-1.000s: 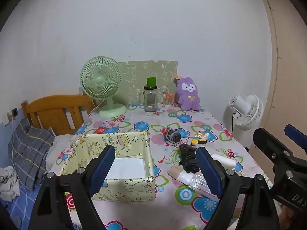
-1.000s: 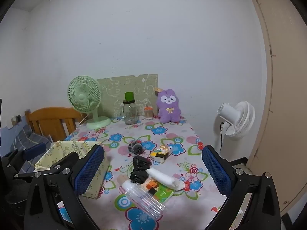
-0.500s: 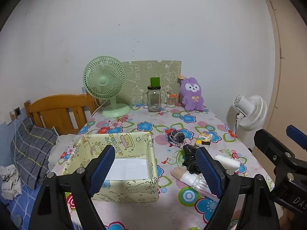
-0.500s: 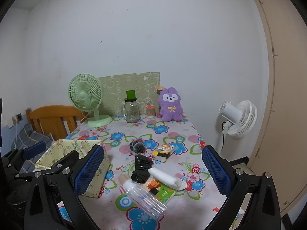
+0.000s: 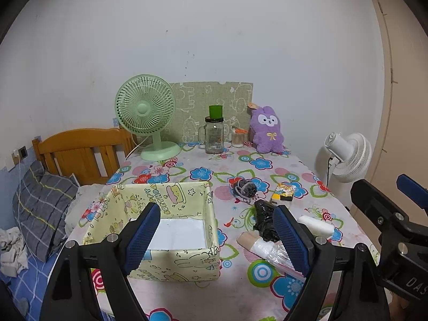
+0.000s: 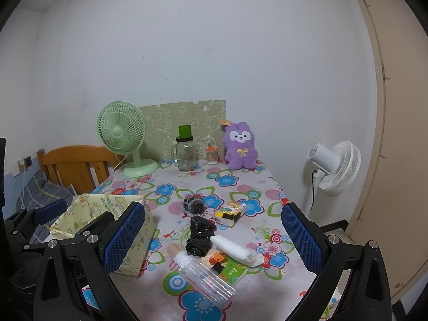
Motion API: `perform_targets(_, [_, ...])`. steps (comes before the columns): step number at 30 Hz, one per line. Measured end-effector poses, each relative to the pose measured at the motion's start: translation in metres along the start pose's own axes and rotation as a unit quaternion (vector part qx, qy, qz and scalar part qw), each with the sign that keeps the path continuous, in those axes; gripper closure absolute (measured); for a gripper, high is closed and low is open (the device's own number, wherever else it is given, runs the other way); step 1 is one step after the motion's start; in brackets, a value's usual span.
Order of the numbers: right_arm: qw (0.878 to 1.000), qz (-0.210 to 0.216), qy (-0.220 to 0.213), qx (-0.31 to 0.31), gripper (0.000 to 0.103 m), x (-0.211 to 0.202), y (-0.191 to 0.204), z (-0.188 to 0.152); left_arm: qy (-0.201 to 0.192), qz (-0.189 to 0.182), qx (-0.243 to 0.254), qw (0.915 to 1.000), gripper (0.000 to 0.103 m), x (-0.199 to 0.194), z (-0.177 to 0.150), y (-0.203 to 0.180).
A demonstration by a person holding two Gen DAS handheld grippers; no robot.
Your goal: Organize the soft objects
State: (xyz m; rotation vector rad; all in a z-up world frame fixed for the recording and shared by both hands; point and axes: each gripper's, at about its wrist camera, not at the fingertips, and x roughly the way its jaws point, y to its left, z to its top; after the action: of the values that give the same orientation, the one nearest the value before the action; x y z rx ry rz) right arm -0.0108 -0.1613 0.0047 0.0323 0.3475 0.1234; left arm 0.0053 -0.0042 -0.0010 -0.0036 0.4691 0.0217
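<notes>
**A:** From the left wrist, what differs from a second ago?

**B:** Little: the table scene has drifted slightly rightward and the purple plush rabbit (image 5: 267,131) now sits a bit higher. The left gripper (image 5: 218,236) hangs released, its blue mesh-textured pads spread wide with nothing between them. Below them stands the yellow fabric box (image 5: 171,262), soft-walled, square, with a white floor. Just right of it lie a crumpled black plastic bag (image 5: 263,222), a white roll (image 5: 315,226) and a gray hair-tie bundle (image 5: 244,188).

**A:** And the rabbit?

**B:** Fluffy, upright at the far edge against the wall, well apart from the pads, beside a glass jar (image 5: 214,137) and a green fan (image 5: 145,112).

**A:** From the right wrist?

**B:** Nearly the same as before. The right gripper (image 6: 212,236) is also spread and empty. A clear ribbed plastic bottle (image 6: 204,275) lies between its pads, nearest the camera, with the black bag (image 6: 200,236) behind it. The rabbit (image 6: 240,147) stands far ahead, the box (image 6: 136,251) at left.
</notes>
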Motion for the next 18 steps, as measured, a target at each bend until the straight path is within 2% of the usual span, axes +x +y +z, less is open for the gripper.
perform_targets(2, [1.000, 0.001, 0.003, 0.002, 0.000, 0.0016, 0.0000, -0.0003, 0.003, -0.005, 0.000, 1.0000, 0.018, 0.0010, 0.0010, 0.0017])
perform_targets(18, [1.000, 0.001, 0.004, 0.002, 0.000, 0.0026, -0.0005, 0.0000, 0.006, -0.007, -0.005, 0.9999, 0.019, 0.0038, 0.0015, 0.0012])
